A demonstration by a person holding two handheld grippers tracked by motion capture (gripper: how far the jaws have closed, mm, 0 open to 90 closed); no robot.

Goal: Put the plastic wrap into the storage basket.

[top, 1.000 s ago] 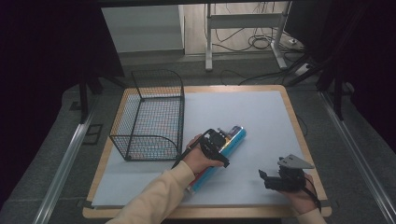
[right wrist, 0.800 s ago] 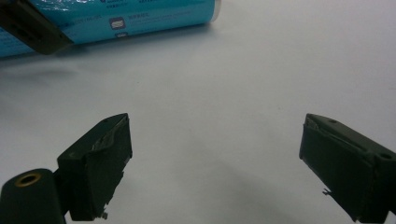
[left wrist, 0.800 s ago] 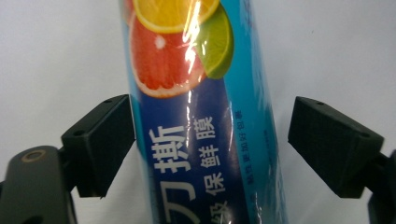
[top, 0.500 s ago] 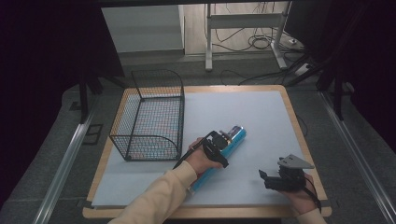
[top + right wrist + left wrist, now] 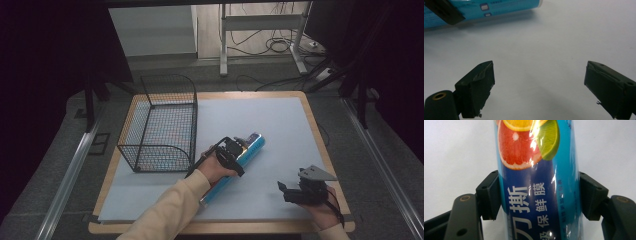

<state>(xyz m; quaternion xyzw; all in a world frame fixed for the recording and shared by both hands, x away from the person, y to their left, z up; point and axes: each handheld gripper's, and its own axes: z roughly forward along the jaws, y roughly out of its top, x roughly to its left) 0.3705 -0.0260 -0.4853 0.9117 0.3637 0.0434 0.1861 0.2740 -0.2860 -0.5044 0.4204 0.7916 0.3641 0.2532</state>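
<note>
The blue box of cling film [image 5: 239,161], printed with cut citrus fruit, lies flat on the grey mat [image 5: 280,125] near the middle of the table, a little toward the front edge, slanting from front-left to back-right. It is long and narrow, which is likely why it is taken across its middle, where it should balance and neither end droop.

The left gripper [image 5: 231,152] sits over that middle. In the left gripper view its jaws have just been closing, and both black pads [image 5: 489,195] now press against the box's two long sides; the box [image 5: 536,182] runs straight up between them. I'd say the grip is made and a lift is what comes next, though the box seems to be resting on the mat.

The right gripper [image 5: 295,191] waits near the front-right corner of the table, well apart from the box, jaws spread wide and holding nothing. Its own view looks across bare mat, with the box's end [image 5: 499,8] at the top. It seems parked out of the way so the left hand has room.

The black wire basket [image 5: 162,127] stands at the left side of the table, just beside the box's back end and empty as far as I can tell. Being that near, it looks like the likely place for the box.
</note>
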